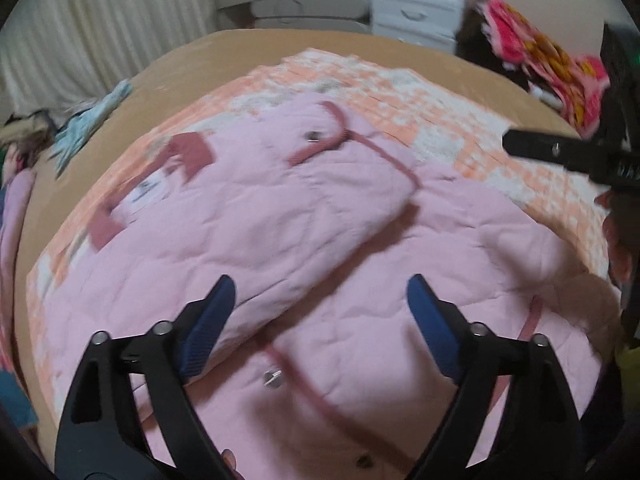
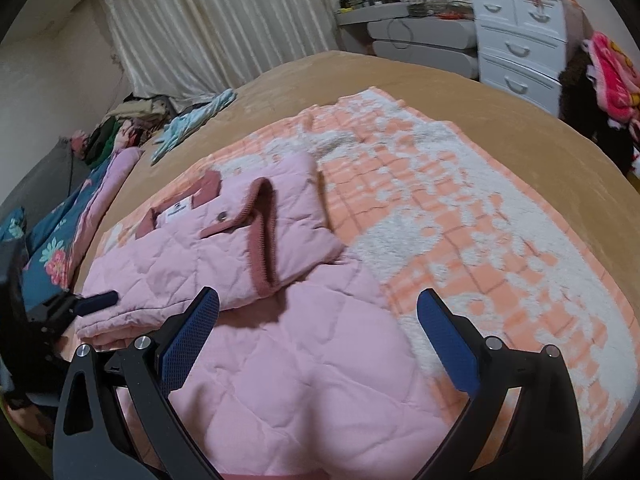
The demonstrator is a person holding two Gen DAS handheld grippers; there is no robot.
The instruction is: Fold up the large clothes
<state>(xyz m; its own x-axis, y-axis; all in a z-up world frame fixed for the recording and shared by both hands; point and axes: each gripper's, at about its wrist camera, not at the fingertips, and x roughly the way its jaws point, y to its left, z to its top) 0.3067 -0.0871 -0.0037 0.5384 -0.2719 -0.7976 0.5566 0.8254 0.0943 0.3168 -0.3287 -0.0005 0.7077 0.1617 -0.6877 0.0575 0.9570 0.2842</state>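
A pink quilted jacket (image 1: 280, 208) with dark-pink trim lies flat on an orange-and-white blanket (image 1: 440, 92) on the bed. One sleeve (image 2: 264, 232) with a ribbed cuff is folded across its body (image 2: 280, 360). My left gripper (image 1: 320, 284) hovers open just above the jacket's lower part, nothing between its blue pads. My right gripper (image 2: 319, 294) is open too, over the jacket's right side, holding nothing. In the right wrist view the left gripper's fingertips (image 2: 96, 300) show at the jacket's left edge.
The blanket (image 2: 480, 220) covers much of the tan bedspread (image 2: 360, 76). A heap of clothes (image 2: 120, 128) and a light-blue garment (image 2: 192, 124) lie at the bed's far left. A white drawer chest (image 2: 516, 48) and grey desk (image 2: 420, 36) stand behind.
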